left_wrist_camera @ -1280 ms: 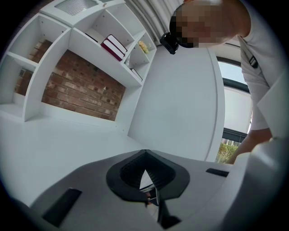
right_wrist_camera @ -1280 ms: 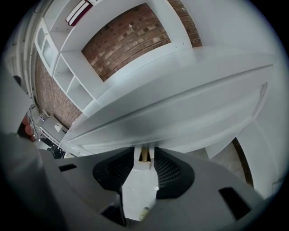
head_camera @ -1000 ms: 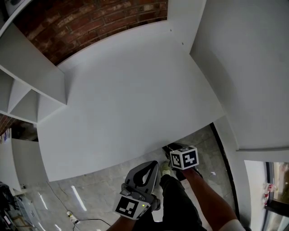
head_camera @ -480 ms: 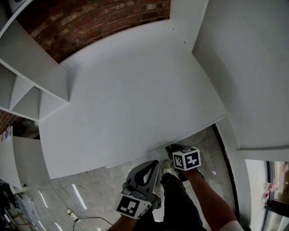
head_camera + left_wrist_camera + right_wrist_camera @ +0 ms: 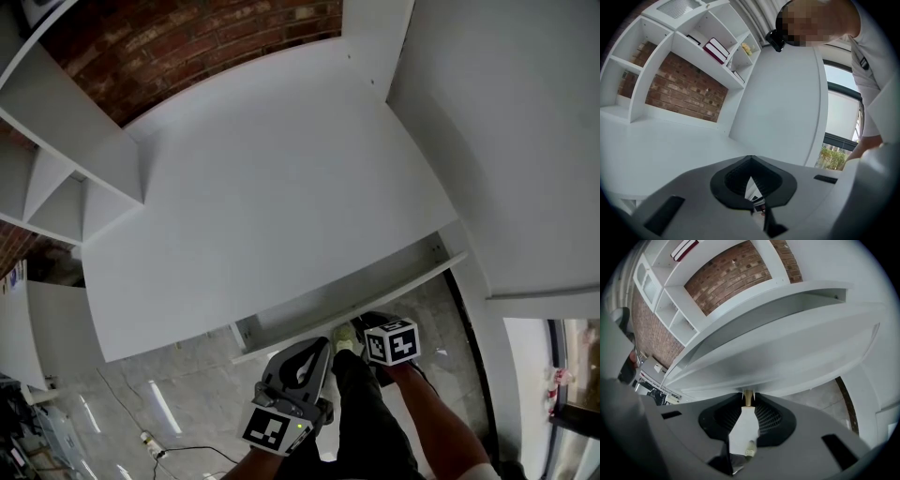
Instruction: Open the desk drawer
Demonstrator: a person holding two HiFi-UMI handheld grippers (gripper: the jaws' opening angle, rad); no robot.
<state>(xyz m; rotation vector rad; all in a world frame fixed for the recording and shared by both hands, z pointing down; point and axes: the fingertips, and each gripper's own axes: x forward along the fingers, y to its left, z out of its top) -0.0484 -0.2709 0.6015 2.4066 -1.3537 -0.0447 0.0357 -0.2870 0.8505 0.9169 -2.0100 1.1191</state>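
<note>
Partly out, the desk drawer (image 5: 356, 300) sat at 12 o'clock of the right tool (image 5: 366, 324), which clamped its brass knob (image 5: 748, 398); front ran 8-to-2 o'clock. Left tool (image 5: 319, 345) closed, empty, farther back.

The tabletop (image 5: 272, 178) and the drawer (image 5: 375, 286) under its front edge are plain white; the wall (image 5: 187, 37) behind it is red-brown brick. The left tool (image 5: 314, 349) and the right tool (image 5: 367, 326) bear black-and-white square markers.

1 overhead, 2 jaw-level, common desk (image 5: 272, 178)
</note>
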